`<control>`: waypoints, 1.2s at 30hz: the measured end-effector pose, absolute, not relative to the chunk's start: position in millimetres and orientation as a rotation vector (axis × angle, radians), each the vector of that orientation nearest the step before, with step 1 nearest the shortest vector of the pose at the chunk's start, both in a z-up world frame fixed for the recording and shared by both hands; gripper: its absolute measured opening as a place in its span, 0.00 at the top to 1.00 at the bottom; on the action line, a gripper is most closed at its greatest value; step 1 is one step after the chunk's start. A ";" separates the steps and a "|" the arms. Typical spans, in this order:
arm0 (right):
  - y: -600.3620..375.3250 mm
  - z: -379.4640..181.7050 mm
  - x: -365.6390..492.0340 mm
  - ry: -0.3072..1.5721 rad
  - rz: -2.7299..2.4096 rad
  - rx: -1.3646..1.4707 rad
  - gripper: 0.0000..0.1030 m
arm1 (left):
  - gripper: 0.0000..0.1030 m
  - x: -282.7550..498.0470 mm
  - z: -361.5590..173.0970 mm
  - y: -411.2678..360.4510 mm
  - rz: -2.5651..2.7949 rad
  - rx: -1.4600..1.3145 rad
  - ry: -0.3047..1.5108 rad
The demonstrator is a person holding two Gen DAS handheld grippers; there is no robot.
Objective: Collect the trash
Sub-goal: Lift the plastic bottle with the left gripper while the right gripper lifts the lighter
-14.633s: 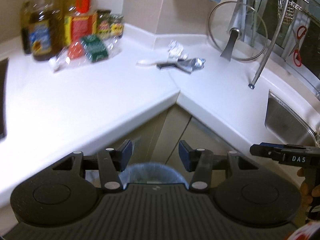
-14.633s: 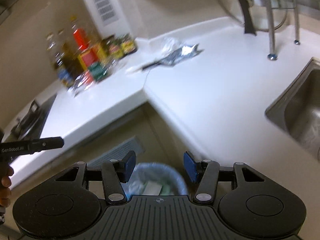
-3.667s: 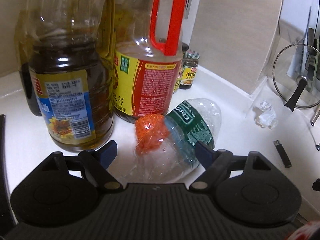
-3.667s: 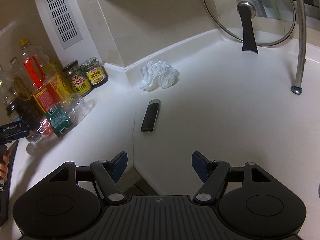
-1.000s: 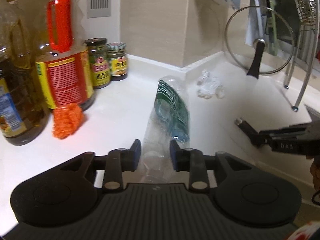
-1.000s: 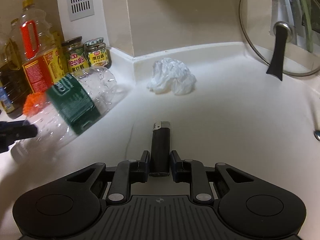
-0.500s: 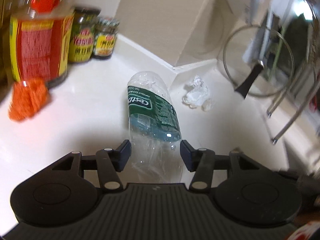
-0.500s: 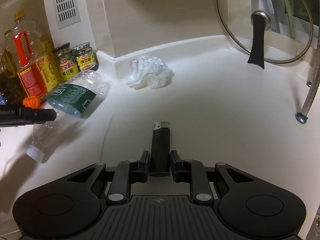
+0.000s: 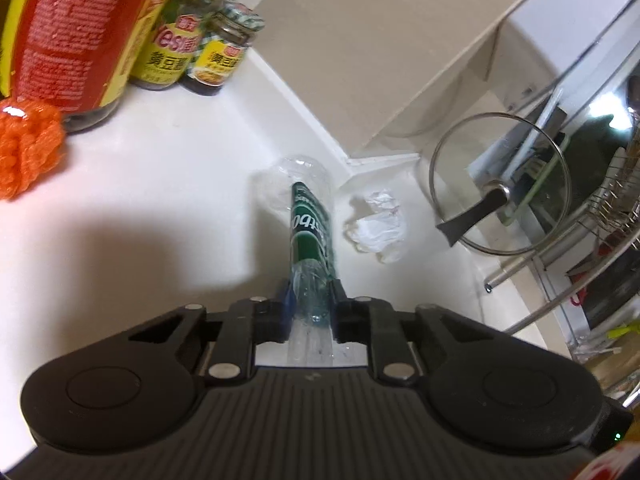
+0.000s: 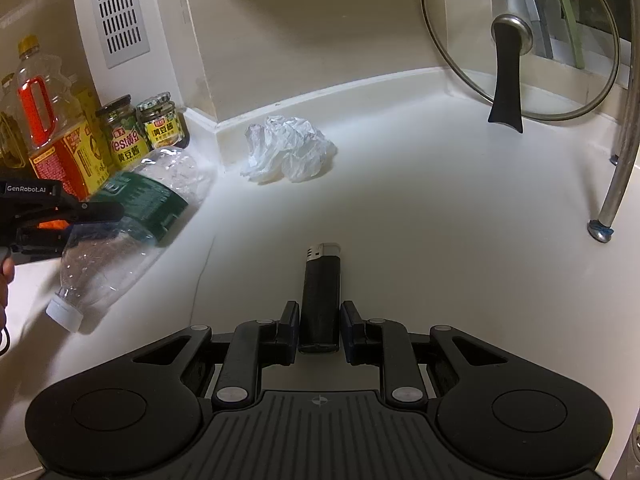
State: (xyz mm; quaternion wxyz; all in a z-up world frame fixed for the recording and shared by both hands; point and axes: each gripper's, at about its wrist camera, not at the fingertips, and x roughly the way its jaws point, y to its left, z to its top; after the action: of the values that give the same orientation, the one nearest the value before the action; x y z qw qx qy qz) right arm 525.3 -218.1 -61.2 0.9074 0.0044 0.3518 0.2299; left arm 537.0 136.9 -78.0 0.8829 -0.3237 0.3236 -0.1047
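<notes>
the left gripper (image 9: 310, 300) was closing its jaws on the crushed plastic water bottle (image 9: 310, 236), its pads already pressing the clear body flat between them. the bottle, with its green label, pointed toward the inner corner of the worktop (image 9: 168, 200), its white cap end jutting out near the front edge in the right wrist view. the right gripper (image 10: 319, 326) had its jaws drawn narrow around the lower end of a black lighter (image 10: 321, 292); a thin gap seemed to show at each side, so i couldn't tell whether the pads really bit on it.

a crumpled white tissue (image 10: 288, 148) lay untouched in the inner corner of the worktop, just beside the bottle's far end. an orange mesh scrubber (image 9: 28, 148) sat by the oil bottle (image 9: 76, 28) and two sauce jars (image 9: 196, 48) at the back left; a glass pot lid (image 10: 520, 44) leaned against the back wall.

by my judgement the collecting was midway: two pieces were in the jaws but not yet binned, and the tissue was left. no bin was in sight.
</notes>
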 end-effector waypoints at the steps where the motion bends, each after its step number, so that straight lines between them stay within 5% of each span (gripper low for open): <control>1: -218.5 -61.1 525.2 0.727 0.478 0.011 0.78 | 0.85 536.0 -77.0 134.6 -0.215 -0.659 0.672; 32: -275.0 -56.0 474.2 0.708 0.607 -0.032 0.81 | 0.86 374.3 -34.5 74.5 -0.033 -0.583 0.582; 36: -281.2 -57.8 477.7 0.726 0.597 -0.037 0.74 | 0.86 365.3 -34.0 76.0 -0.008 -0.594 0.573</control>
State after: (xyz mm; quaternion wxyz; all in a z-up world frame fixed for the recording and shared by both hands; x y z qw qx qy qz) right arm 477.7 -281.2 -57.8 0.8913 -0.0178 0.3499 0.2878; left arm 365.3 76.0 -34.0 0.9161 -0.2884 0.2785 -0.0038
